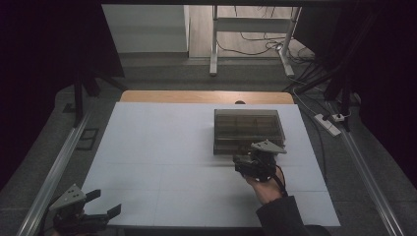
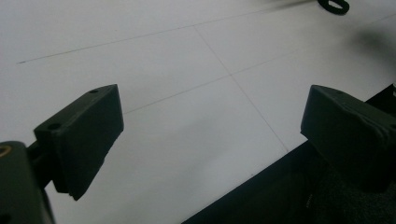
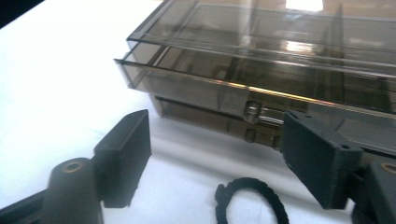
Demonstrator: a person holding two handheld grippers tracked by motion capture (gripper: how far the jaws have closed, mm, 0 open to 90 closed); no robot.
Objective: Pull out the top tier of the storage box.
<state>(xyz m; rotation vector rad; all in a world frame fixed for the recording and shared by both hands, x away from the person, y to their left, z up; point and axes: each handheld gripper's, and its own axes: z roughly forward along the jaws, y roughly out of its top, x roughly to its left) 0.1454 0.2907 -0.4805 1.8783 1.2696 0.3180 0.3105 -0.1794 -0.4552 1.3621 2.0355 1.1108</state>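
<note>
The left gripper (image 1: pixel 101 204) sits at the near left corner of the table (image 1: pixel 162 147), far from the box (image 1: pixel 248 130) and well apart from it. Its jaws stand wide apart with nothing between them; the left gripper view shows only bare white tabletop in the gap, and the dark table edge under the right-hand jaw.

The right gripper (image 1: pixel 246 162) is held just in front of the box's near side, with the person's hand (image 1: pixel 265 189) and dark sleeve (image 1: pixel 287 216) coming up from the near edge of the table. In the right gripper view its jaws are spread and hold nothing, the pads clear of everything.

A black hair tie (image 3: pixel 250 200) lies flat on the table just in front of the box, below and between the spread jaws of the right gripper. It touches neither pad. In the left gripper view a small black loop shows far off at the top edge.

The box is a smoky clear plastic case with a lid, lying on the right half of the table. Through the lid, dividers mark off several compartments. Its lid sits slightly raised at the near edge, and a small latch (image 3: pixel 252 112) shows on the front wall, just beyond the hair tie.

Behind the box, a strip of wood (image 1: pixel 206 97) runs along the table's far edge.
</note>
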